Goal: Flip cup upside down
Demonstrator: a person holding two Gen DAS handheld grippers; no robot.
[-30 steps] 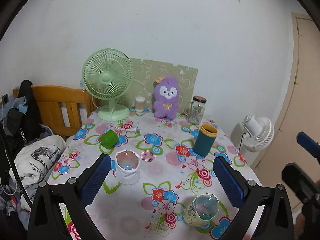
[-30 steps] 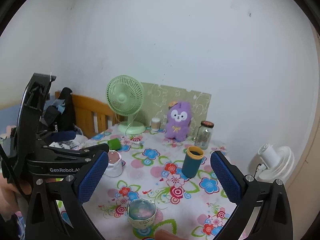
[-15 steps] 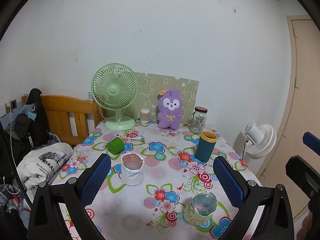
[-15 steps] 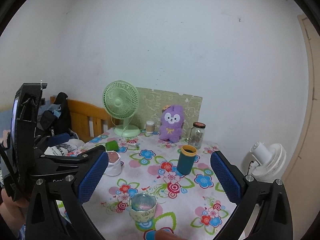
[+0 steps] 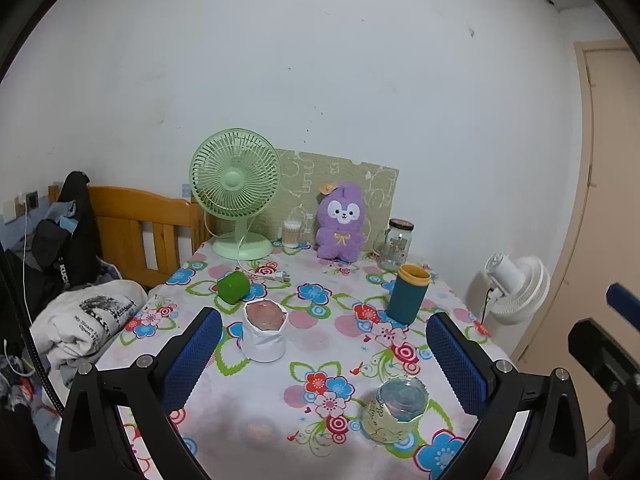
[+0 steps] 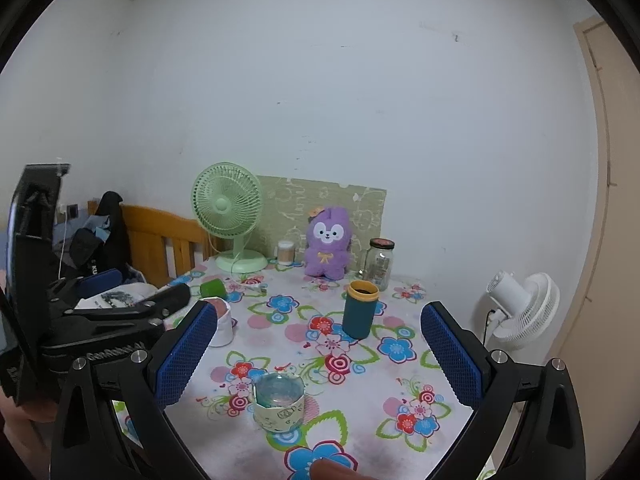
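L gripper (image 5: 322,352) – blue pads spread wide apart, nothing between them, hovering above the table (image 5: 248,432) at frame bottom. R gripper (image 6: 318,354) same: pads wide apart, empty, above the near table edge.

Cups: teal cup w/ yellow rim (image 5: 407,294) stands upright, mouth up, right of frame centre in L view; centre in R view (image 6: 360,310). White-wrapped cup (image 5: 265,330) upright, centre-left, pinkish inside. Clear glass w/ pale patterned wrap (image 5: 396,408) upright, lower right in L view; lower centre in R view (image 6: 279,402), between the R pads. Small green cup (image 5: 233,287) lies on its side, left of centre, near a white plug and cord.

Back of table, along the wall: green desk fan (image 5: 236,192), purple plush (image 5: 341,222), lidded glass jar (image 5: 397,244). White floor fan (image 5: 514,284) at right – off the table.
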